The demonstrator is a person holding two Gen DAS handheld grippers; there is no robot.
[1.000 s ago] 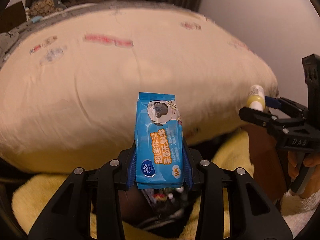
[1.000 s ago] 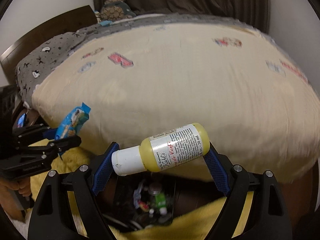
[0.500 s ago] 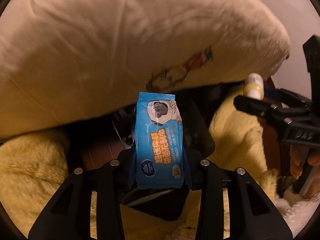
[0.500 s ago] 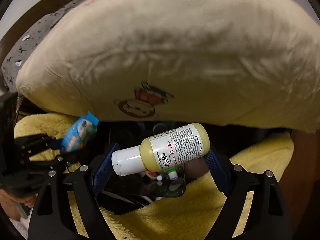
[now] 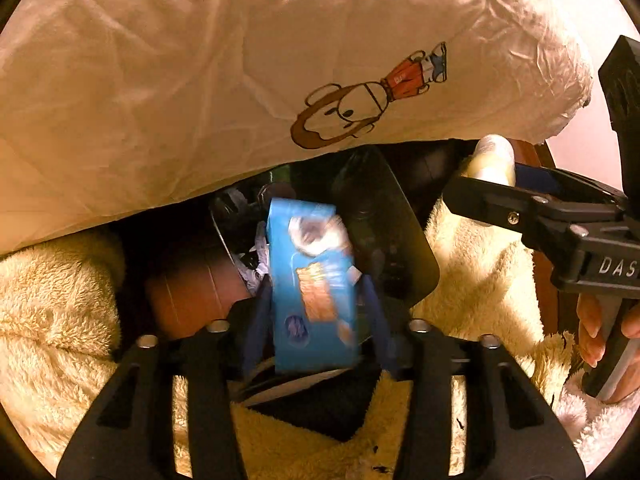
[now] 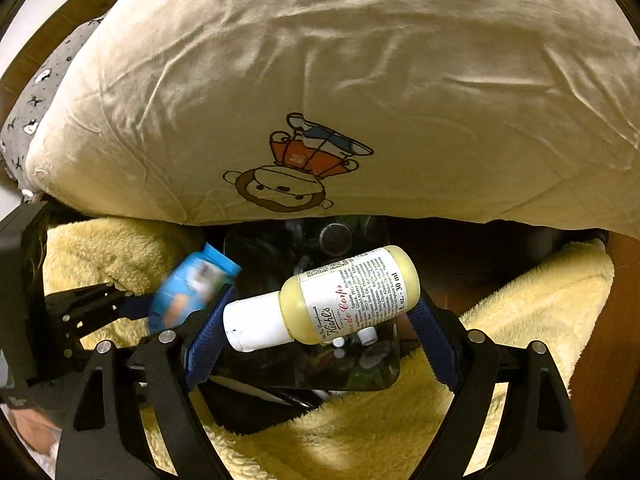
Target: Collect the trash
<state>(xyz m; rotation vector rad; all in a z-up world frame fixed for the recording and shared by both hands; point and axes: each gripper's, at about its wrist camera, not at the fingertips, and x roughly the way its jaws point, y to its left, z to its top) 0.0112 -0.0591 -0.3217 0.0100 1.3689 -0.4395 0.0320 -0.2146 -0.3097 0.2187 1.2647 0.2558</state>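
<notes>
My left gripper [image 5: 314,308] has its blue pads spread apart, and the blue wipes packet [image 5: 310,284] is blurred and tilted between them, slipping loose over a black trash bin [image 5: 388,248]. The packet also shows in the right wrist view [image 6: 192,292], leaving the left gripper [image 6: 132,304]. My right gripper [image 6: 320,320] is shut on a small yellow lotion bottle [image 6: 332,298] with a white cap, held sideways above the same bin [image 6: 312,364]. The bottle's end [image 5: 490,158] shows in the left wrist view, gripped by the right gripper [image 5: 500,196].
A cream pillow with a cartoon print [image 5: 260,68] hangs over the bin's far side. A yellow fluffy blanket [image 6: 380,432] surrounds the bin. Trash lies inside the bin [image 6: 360,356]. A brown wooden surface [image 5: 192,296] shows left of the bin.
Both grippers dropped from above the pillow to over the bin. The left gripper's jaws opened and the wipes packet tilted and began falling. The right still holds the bottle.
</notes>
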